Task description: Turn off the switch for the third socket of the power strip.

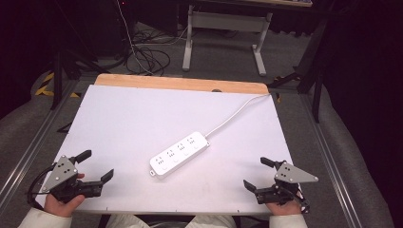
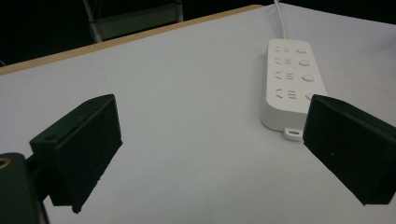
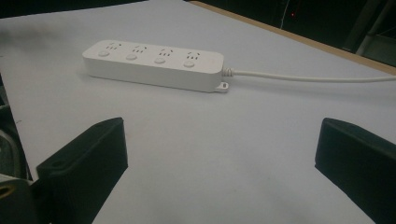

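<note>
A white power strip (image 1: 179, 154) with several sockets and round buttons lies at an angle in the middle of the white table; its white cable (image 1: 235, 115) runs off to the far right edge. My left gripper (image 1: 96, 165) rests at the near left corner, open and empty, with the power strip (image 2: 290, 82) ahead on its right. At the near right corner my right gripper (image 1: 257, 173) is open too, nothing between its jaws, and the power strip (image 3: 154, 64) lies ahead of it with the cable (image 3: 308, 77) trailing right.
The white table top (image 1: 142, 118) has a wooden strip (image 1: 180, 83) along its far edge. Beyond it stand a table frame (image 1: 223, 33) and loose cables (image 1: 147, 52) on the grey floor. Metal rails run along both sides of the table.
</note>
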